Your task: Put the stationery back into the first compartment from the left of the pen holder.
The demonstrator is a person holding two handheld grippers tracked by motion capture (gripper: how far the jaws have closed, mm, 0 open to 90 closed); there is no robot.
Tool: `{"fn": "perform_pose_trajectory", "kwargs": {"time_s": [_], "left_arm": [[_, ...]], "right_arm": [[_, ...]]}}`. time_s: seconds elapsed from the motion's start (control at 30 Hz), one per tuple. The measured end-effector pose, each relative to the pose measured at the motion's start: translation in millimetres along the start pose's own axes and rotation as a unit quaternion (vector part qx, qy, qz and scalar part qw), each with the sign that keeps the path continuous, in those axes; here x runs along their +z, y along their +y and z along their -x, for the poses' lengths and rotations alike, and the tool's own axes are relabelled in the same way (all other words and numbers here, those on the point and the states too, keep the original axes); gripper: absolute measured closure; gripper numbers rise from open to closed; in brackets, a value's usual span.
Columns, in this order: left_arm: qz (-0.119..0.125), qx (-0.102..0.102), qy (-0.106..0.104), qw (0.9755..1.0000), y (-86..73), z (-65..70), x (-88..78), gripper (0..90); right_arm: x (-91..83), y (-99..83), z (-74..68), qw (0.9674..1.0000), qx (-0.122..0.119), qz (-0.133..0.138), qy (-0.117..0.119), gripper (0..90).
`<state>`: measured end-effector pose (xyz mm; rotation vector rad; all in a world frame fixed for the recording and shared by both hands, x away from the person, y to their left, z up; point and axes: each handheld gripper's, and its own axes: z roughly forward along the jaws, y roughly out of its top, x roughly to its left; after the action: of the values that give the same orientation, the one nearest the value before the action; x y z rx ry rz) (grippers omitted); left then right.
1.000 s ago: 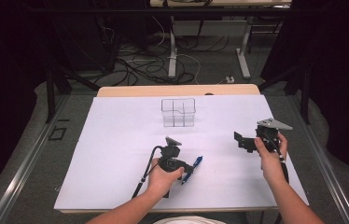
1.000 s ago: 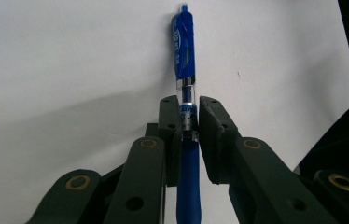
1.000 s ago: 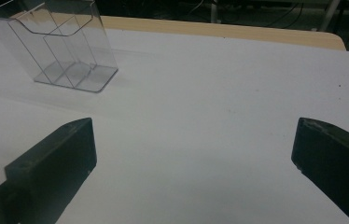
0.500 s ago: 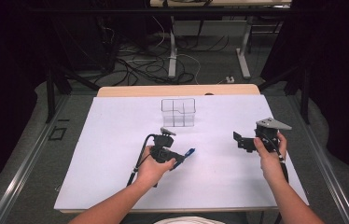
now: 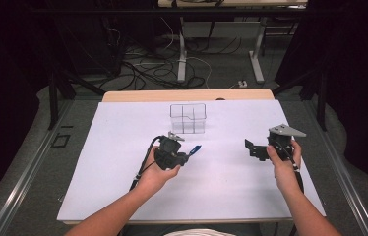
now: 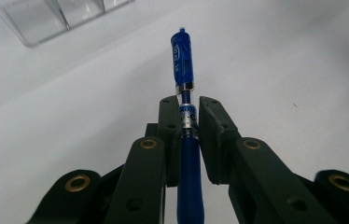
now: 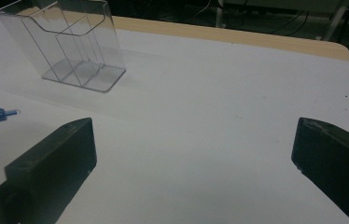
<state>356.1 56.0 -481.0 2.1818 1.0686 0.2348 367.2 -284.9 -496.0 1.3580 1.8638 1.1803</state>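
Gripping the pen [image 6: 184, 122] between the pads of our left gripper [image 6: 185, 116], we hold it along the jaws, tip forward, above the table [image 5: 123, 187]. The holder [image 5: 188, 118] lies ahead of the tip, nearer to this hand. Our right gripper [image 7: 193, 149] waits with jaws wide apart. The pen is blue with a clear middle.

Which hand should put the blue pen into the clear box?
Left, most likely. The left gripper is already shut on the blue pen, with the clear box just ahead of it. The right gripper is open, holds nothing and sits off to the side.
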Motion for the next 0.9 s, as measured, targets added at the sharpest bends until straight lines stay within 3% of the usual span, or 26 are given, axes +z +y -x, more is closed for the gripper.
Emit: {"fn": "perform_pose_trajectory", "kwargs": {"time_s": [0.13,0.2,0.33,0.43,0.53,0.57,0.63,0.7,0.83,0.9], "left_arm": [[0.026,0.020,0.011,0.9994,-0.7,1.5,-3.8,79.5],[0.033,0.040,0.010,0.9986,0.2,0.3,-7.7,79.4],[0.060,0.063,0.027,0.9959,0.5,3.0,-13.3,79.4],[0.083,0.087,0.044,0.9917,0.6,5.0,-18.8,79.5],[0.095,0.115,0.070,0.9864,0.2,6.5,-25.0,79.4],[0.099,0.138,0.086,0.9817,0.4,6.0,-26.9,79.4],[0.103,0.152,0.098,0.9780,-0.9,8.1,-28.8,79.4],[0.114,0.172,0.116,0.9717,-2.7,10.6,-30.5,79.4],[0.122,0.204,0.135,0.9620,-5.5,14.0,-33.0,79.4],[0.123,0.208,0.138,0.9605,-6.7,15.3,-33.0,79.4]], "right_arm": [[0.1,0.1,1.0,1.0000,-0.002,0.002,0.000,0.0],[-0.2,0.1,1.3,1.0000,-0.002,0.000,-0.003,0.0],[-0.2,0.2,1.4,1.0000,0.000,0.001,-0.001,0.0],[-0.2,0.1,1.2,1.0000,-0.001,0.000,-0.001,0.0],[0.2,0.1,0.4,1.0000,-0.001,-0.001,0.001,0.0],[0.7,0.1,0.3,1.0000,-0.002,-0.001,0.003,0.0],[1.2,-0.1,-0.6,1.0000,-0.003,-0.002,0.003,0.0],[1.2,0.0,-1.1,1.0000,-0.004,-0.002,0.003,0.0],[1.2,0.3,-1.8,0.9999,-0.009,-0.002,0.005,0.0],[1.9,0.3,-2.9,0.9999,-0.009,-0.001,0.007,0.0]]}}
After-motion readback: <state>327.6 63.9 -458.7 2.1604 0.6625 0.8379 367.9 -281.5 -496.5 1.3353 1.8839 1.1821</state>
